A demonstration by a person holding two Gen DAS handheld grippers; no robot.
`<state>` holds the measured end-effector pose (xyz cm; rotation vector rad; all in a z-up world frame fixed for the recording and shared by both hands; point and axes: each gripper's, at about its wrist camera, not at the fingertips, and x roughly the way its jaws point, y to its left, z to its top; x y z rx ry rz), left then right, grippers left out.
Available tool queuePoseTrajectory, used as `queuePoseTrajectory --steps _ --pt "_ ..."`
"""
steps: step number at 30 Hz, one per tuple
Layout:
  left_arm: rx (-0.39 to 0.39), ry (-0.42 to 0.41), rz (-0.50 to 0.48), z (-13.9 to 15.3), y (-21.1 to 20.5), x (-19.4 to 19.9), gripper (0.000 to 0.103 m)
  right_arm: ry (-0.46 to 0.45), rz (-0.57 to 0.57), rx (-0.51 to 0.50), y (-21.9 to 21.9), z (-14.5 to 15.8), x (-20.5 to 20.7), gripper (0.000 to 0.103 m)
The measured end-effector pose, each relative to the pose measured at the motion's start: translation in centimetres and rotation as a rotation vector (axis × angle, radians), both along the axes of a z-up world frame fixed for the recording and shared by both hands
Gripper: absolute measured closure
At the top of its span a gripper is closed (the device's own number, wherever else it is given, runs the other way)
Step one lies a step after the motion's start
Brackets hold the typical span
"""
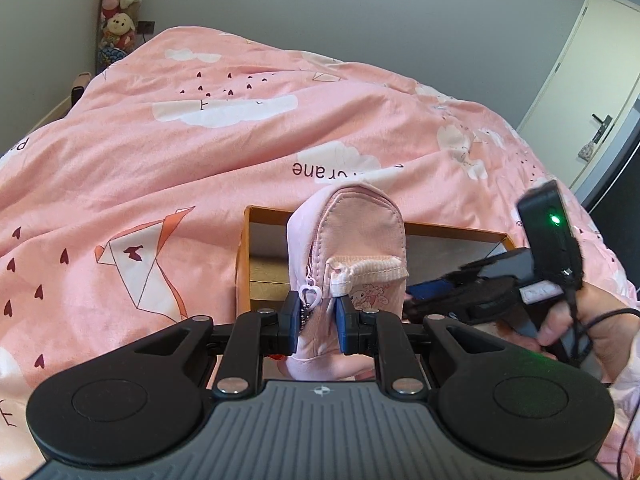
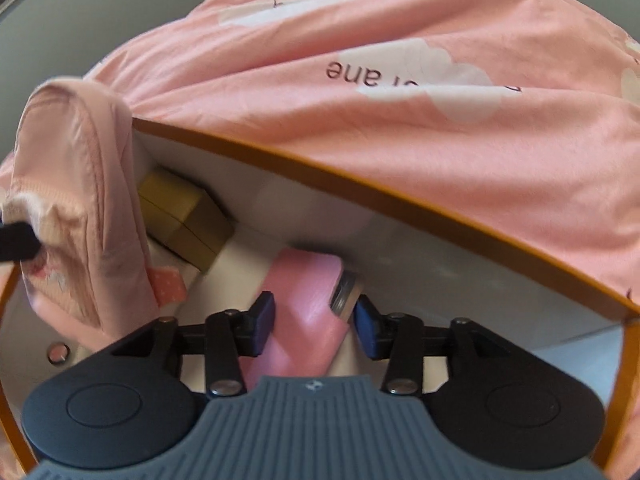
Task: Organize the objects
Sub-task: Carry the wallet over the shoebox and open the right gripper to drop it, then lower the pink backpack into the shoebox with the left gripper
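Left wrist view: left gripper jaws clenched on small pink backpack, held upright above the orange box on the bed; right gripper reaches into box.

Right wrist view: right gripper jaws released, pink wallet lying loose between them on box floor; gold box ahead-left, unseen in the other view.

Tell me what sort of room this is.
Most likely a bedroom: a bed with a pink printed duvet fills the view, stuffed toys are stacked in the corner, and a door stands to the right.
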<state>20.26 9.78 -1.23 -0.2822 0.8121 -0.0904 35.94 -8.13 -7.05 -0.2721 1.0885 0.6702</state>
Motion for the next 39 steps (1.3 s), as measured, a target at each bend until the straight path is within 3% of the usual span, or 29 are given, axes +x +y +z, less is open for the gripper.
queuePoseTrajectory --steps 2,6,9,16,22,30,39 --pt "0.007 -0.001 0.008 0.0 -0.1 0.1 0.083 0.003 0.019 -0.026 -0.5 -0.1 -0.7 0.041" --pt "0.005 -0.003 0.021 0.2 0.1 0.2 0.083 0.032 0.09 -0.073 -1.3 -0.4 -1.7 0.04" --pt "0.017 -0.002 0.027 0.6 0.0 0.3 0.083 0.068 0.17 -0.111 -1.3 -1.0 -2.4 0.032" --pt "0.019 0.0 0.051 1.1 0.3 0.2 0.083 0.038 0.291 -0.158 0.5 -1.9 -3.5 0.043" --pt "0.005 0.005 0.052 1.1 0.7 0.1 0.083 0.005 0.363 -0.134 2.0 -2.2 -4.1 0.051" --pt "0.018 0.034 0.036 0.6 0.4 0.5 0.083 -0.018 0.364 -0.114 3.8 -2.2 -4.5 0.052" --pt "-0.095 0.113 -0.05 -1.1 -0.9 2.5 0.083 -0.039 0.344 -0.107 1.4 0.3 -5.3 0.044"
